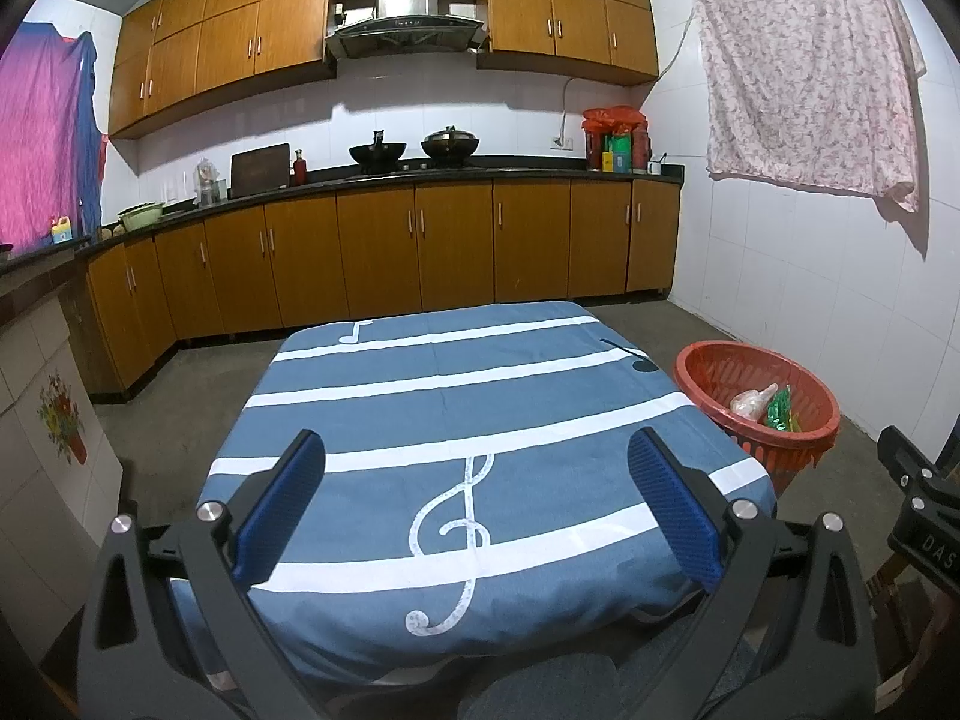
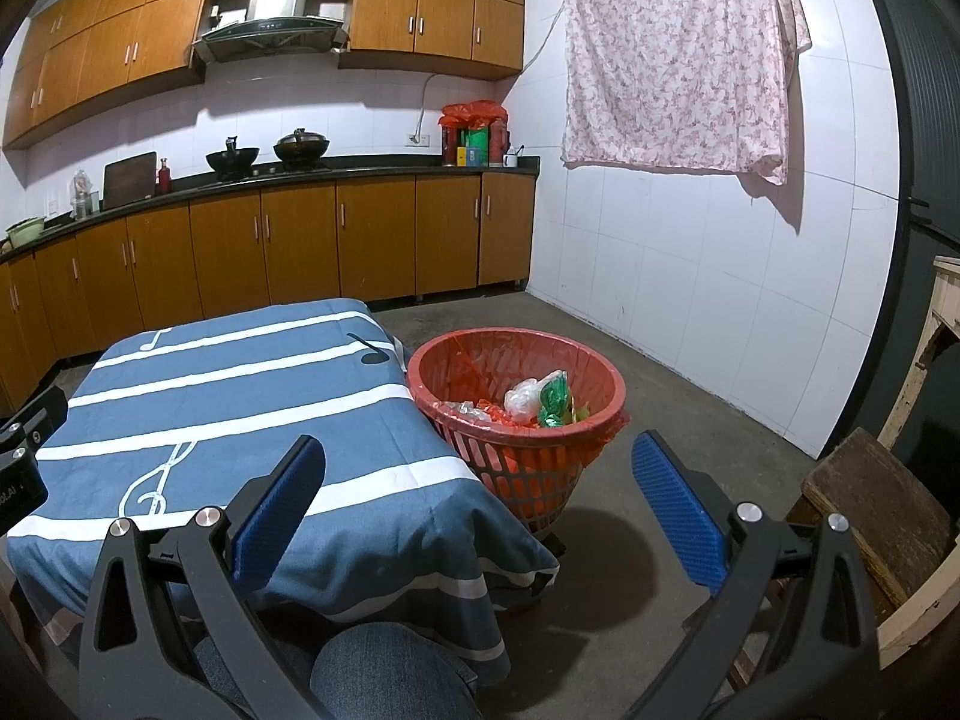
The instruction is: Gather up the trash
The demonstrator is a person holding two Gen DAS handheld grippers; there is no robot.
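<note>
Inside red basket, crumpled trash

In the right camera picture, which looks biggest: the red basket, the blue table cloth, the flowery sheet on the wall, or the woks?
1. Table cloth, though it is nearest.
2. Flowery sheet.
3. Red basket.
4. Woks, far away and alike.

Red plastic basket; matt cloth tablecloth.
</note>
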